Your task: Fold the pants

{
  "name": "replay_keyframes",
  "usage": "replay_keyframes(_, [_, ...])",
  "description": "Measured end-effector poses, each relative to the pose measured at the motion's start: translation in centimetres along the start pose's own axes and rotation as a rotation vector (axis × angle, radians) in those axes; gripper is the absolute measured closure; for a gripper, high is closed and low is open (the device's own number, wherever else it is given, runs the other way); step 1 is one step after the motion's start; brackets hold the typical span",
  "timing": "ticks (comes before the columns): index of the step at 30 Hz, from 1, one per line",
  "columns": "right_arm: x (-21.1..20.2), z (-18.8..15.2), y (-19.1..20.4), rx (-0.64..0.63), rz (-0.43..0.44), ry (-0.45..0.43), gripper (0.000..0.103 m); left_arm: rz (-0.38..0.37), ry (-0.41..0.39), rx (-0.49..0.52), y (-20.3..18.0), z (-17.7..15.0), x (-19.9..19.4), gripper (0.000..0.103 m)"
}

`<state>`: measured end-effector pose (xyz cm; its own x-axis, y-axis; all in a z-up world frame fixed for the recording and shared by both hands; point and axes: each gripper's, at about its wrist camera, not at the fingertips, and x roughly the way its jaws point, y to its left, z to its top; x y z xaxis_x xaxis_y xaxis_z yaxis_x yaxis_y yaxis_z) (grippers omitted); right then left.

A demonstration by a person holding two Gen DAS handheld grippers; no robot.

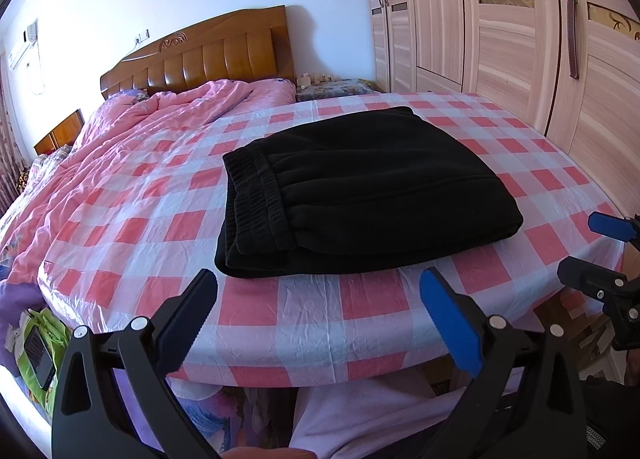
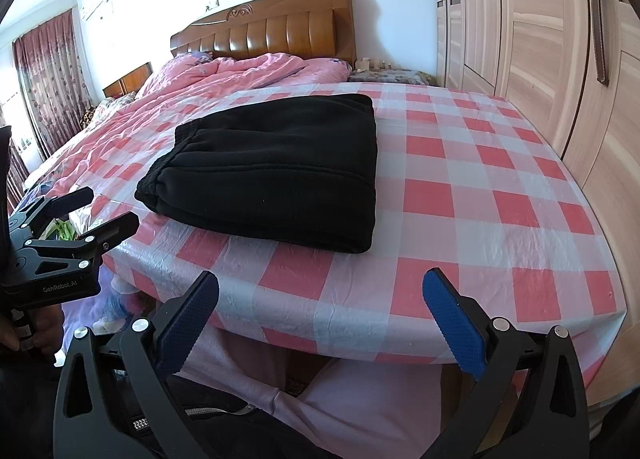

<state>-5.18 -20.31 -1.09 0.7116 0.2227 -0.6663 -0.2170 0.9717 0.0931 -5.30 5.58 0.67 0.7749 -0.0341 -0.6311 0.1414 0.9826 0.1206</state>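
The black pants [image 1: 360,187] lie folded into a thick, roughly rectangular bundle on the checked cover, and we see them from both wrists [image 2: 272,171]. The fabric looks soft and fleecy, matte, with a ribbed, gathered elastic waistband [image 1: 256,195] along the left end of the bundle and stacked layers showing at the near edge. The bundle sits toward the near side of the surface, apart from both of our grippers.

Under it is a red-and-white checked plastic cloth [image 1: 312,315], glossy and finely wrinkled, draped over a rounded edge that curves down in front of us. Beyond the cloth a pink quilt [image 1: 132,127] lies crumpled in soft folds, running back to a polished wooden headboard [image 1: 208,51] with padded vertical panels and a carved ornament on top.

Our left gripper [image 1: 316,319] hovers short of the cloth's near edge with its jaws spread wide and nothing between them; the pads are flat, dimpled and saw-toothed, one showing blue. Our right gripper [image 2: 320,319] is likewise parted and empty, with the same textured blue pads, just off the cloth's edge.

On the right stands a pale wood-grain wardrobe [image 1: 520,39] with long dark handles. A dark red patterned curtain [image 2: 52,79] hangs at the far left.
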Motion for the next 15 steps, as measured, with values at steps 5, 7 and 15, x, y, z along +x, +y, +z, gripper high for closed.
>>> replay_keyframes(5, [-0.05, 0.13, -0.10, 0.001, 0.000, -0.001, 0.004, -0.001, 0.001, 0.001, 0.02, 0.02, 0.01, 0.002])
replay_keyframes(7, [-0.03, 0.09, -0.08, 0.001, 0.000, 0.000, 0.004, -0.001, 0.001, 0.001, -0.03, -0.03, 0.01, 0.002])
replay_keyframes(15, [-0.06, 0.07, -0.08, 0.001, 0.001, 0.000, 0.004, 0.000, 0.001, 0.000, 0.01, 0.08, -0.01, 0.002])
